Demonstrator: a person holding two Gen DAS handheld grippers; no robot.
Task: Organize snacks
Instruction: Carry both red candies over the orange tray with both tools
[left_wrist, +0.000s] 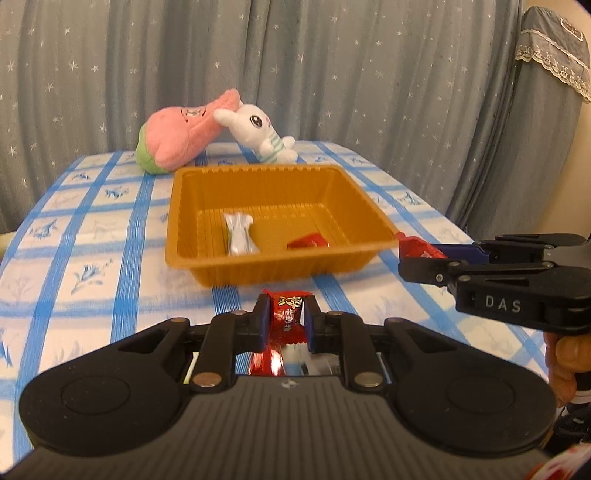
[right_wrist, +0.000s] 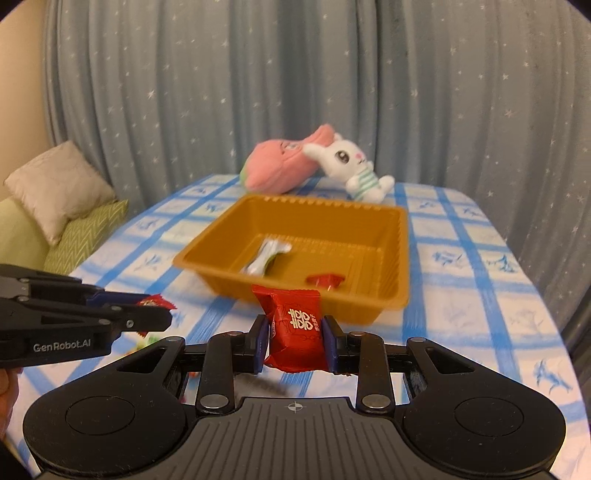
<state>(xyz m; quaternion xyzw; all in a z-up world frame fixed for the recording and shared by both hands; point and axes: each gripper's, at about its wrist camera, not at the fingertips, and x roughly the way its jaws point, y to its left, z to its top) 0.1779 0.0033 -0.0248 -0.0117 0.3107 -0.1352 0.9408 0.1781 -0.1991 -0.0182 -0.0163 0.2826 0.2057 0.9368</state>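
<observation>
Both grippers pinch red candies just short of the tray.

Left gripper (left_wrist: 285, 318) clamps a red candy (left_wrist: 286, 314); right gripper (right_wrist: 295, 334) squeezes a second candy (right_wrist: 297, 326). Ahead on the checked table (left_wrist: 92, 236), the orange tray (left_wrist: 207, 258) already holds a silver packet (left_wrist: 239, 238) and a red sweet (left_wrist: 308, 242). Best practice, judging by the layout: carry each candy clear over the near rim, release low, one side apiece.

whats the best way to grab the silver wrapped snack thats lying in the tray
Grip the silver wrapped snack across its narrow middle, coming from above. It lies flat and lengthwise on the floor of the orange tray, and the raised walls block a sideways approach. Its flared, crimped ends would likely slip.
</observation>
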